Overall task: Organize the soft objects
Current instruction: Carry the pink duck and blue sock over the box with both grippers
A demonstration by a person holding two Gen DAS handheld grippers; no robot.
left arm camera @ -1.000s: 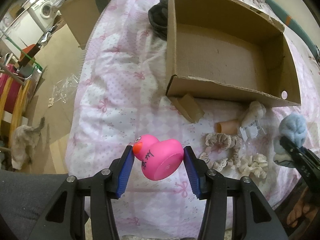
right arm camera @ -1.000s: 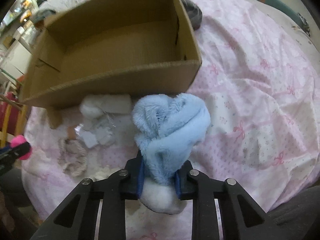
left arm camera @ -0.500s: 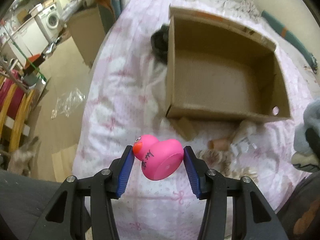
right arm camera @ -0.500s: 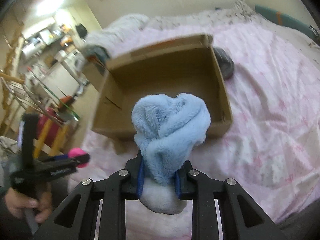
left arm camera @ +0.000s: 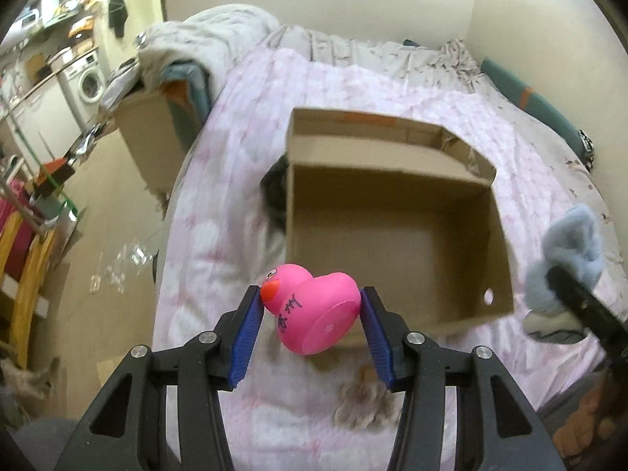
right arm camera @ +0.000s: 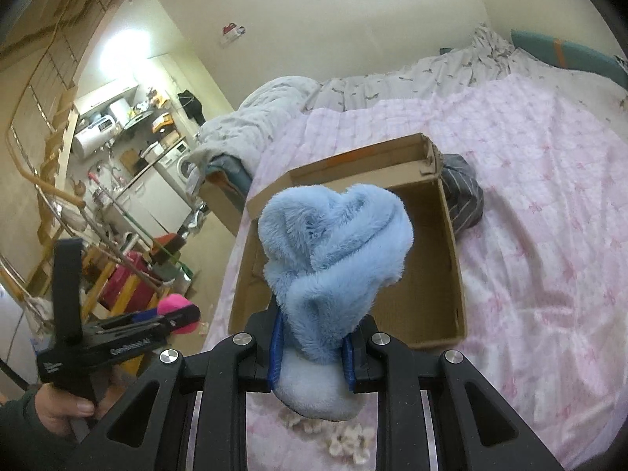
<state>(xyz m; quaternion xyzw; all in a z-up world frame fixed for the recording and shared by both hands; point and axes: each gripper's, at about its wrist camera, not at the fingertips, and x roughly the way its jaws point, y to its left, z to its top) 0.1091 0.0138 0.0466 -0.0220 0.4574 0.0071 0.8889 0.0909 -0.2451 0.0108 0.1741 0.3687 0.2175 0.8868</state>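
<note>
The left gripper (left arm camera: pixel 311 316) is clamping a pink rubber duck (left arm camera: pixel 310 310) above the near edge of the bed (left arm camera: pixel 219 212). The right gripper (right arm camera: pixel 312 347) is squeezing a fluffy blue sock (right arm camera: pixel 333 255), probably rolled, over the open cardboard box (right arm camera: pixel 451 243) mid-bed.

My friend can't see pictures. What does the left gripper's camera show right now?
A pink rubber duck with an orange beak is clamped between the blue pads of the left gripper, above a pink bedspread. Beyond it sits an open, empty brown cardboard box; at the right edge, the right gripper holds a fluffy light-blue plush toy.
</note>
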